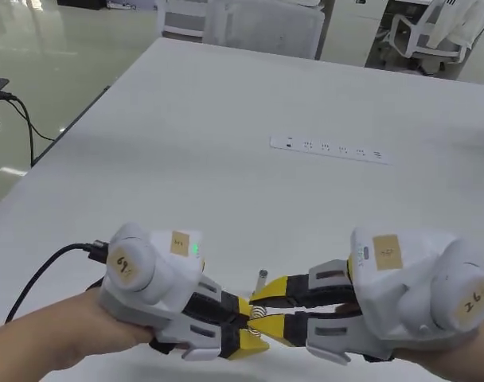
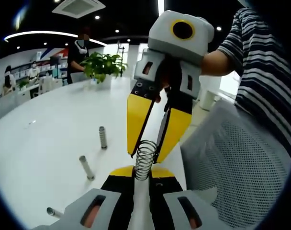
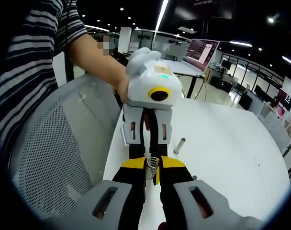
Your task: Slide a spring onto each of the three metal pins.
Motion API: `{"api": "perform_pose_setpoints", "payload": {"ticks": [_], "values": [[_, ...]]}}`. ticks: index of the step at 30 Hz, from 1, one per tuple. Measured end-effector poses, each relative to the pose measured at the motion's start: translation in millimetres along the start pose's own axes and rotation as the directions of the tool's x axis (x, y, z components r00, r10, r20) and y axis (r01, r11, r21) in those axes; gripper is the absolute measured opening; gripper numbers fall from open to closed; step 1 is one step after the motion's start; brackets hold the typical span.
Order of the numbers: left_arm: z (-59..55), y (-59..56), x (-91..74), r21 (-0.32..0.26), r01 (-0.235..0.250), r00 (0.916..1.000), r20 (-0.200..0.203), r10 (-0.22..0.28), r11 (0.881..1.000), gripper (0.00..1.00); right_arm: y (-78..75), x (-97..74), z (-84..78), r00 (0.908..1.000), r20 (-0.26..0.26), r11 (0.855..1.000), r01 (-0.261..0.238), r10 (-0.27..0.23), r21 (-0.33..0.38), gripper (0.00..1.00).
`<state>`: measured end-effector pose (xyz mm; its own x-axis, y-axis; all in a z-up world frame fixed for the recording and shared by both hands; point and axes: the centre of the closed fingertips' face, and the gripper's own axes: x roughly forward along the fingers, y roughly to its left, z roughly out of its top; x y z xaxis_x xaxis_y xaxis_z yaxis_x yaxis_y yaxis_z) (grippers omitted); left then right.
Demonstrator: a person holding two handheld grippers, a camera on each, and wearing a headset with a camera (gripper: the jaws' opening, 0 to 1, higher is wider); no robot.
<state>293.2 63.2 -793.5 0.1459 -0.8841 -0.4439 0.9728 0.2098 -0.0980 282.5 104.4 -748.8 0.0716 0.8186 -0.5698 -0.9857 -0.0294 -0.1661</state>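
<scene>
A small coil spring (image 2: 144, 160) sits between the two grippers, which meet tip to tip low over the white table's (image 1: 226, 175) near edge. My left gripper (image 2: 136, 171) is shut on its lower end. My right gripper (image 3: 152, 165) comes in from opposite and is shut on its other end (image 3: 151, 167). In the head view the spring (image 1: 258, 314) shows between the yellow tips, left gripper (image 1: 246, 330), right gripper (image 1: 262, 306). Three metal pins stand to the side: one (image 2: 103, 137) looks ribbed, one (image 2: 86, 167) bare, one (image 2: 52, 211) at the edge. A pin (image 1: 262, 277) rises just behind the tips.
A white power strip (image 1: 329, 149) lies across the table's middle. A black cable (image 1: 43, 270) trails off the left gripper to the left. A mesh chair (image 2: 231, 158) stands close by the table edge. Office chairs (image 1: 433, 32) stand beyond the far end.
</scene>
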Motion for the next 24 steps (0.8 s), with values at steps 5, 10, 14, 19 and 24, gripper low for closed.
{"api": "perform_pose_setpoints", "payload": {"ticks": [5, 10, 14, 19, 24], "values": [[-2.6, -0.5, -1.0, -0.005, -0.005, 0.9999, -0.011, 0.005, 1.000, 0.03, 0.4, 0.4, -1.1, 1.0000, -0.001, 1.000, 0.002, -0.002, -0.007, 0.07], [-2.9, -2.5, -1.0, -0.050, 0.002, 0.9999, -0.014, -0.003, 0.999, 0.04, 1.7, 0.5, -1.1, 0.9999, -0.011, 1.000, -0.008, 0.008, -0.017, 0.07], [-0.8, -2.5, -1.3, -0.045, -0.002, 1.0000, -0.007, 0.001, 0.999, 0.05, 0.8, 0.2, 0.4, 0.9998, -0.019, 1.000, -0.008, 0.008, -0.028, 0.07], [2.5, 0.4, -4.2, -0.049, -0.014, 0.9999, 0.004, 0.014, 0.999, 0.08, -1.8, -0.5, 0.6, 0.9996, -0.029, 0.999, -0.001, 0.000, -0.043, 0.07], [5.1, 2.1, -7.4, -0.069, -0.023, 0.9996, 0.013, 0.024, 0.997, 0.10, -3.2, -0.9, 1.5, 0.9994, -0.033, 0.999, 0.005, -0.007, -0.050, 0.07]]}}
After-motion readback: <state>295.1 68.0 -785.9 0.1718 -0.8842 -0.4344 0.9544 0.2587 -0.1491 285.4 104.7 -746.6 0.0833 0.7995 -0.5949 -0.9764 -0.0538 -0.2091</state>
